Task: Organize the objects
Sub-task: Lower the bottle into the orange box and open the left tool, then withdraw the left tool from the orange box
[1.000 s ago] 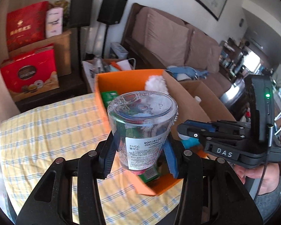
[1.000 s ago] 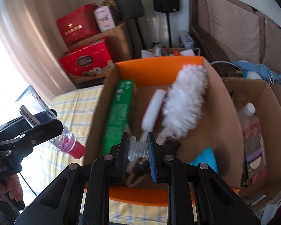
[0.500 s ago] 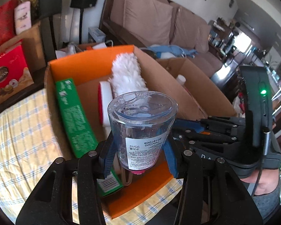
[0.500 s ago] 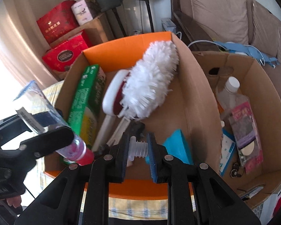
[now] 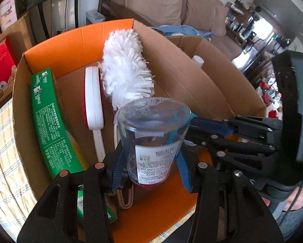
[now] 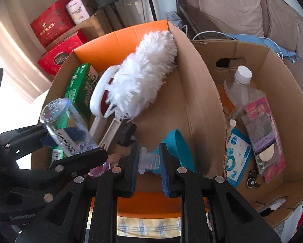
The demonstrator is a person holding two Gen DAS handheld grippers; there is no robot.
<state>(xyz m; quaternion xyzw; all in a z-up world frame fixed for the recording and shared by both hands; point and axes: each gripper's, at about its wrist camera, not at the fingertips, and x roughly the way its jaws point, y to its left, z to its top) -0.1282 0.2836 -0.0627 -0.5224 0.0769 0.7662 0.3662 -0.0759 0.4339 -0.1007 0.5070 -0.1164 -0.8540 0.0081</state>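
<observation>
Two grippers, both loaded, both over the orange-flapped cardboard box [image 5: 74,40]. Your left gripper [image 5: 151,162] is partly closed, its blue pads clamped on a clear plastic bottle [image 5: 151,133] held base-forward, pink cap end toward the camera. The bottle's white label is upside down and blurred; only a barcode shows in the right wrist view. Your right gripper [image 6: 149,160] is nearly closed, pinching a small clear ribbed stopper [image 6: 148,159] between its pads. The bottle sits just above the near left part of the box's inside; the stopper hangs above the near edge, over a teal piece [image 6: 177,143].

In the box: a green carton [image 5: 50,121] along the left wall with white print, "DARLIE" readable, the smaller text too small to read; a white fluffy duster [image 5: 125,68] leaning toward the far right corner; a white-backed red pad on a handle [image 5: 92,99] beside it.

A second cardboard box [image 6: 272,64] is just beside the first, holding a white-capped clear bottle [image 6: 240,81], a pink packet [image 6: 262,133] and a blue-and-white packet [image 6: 236,154] marked "O2".

Red gift boxes [image 6: 52,26] sit behind with gold writing; one lower box reads "COLLECTION", the rest unclear. The yellow check tablecloth [image 5: 1,162] lies under the box.
</observation>
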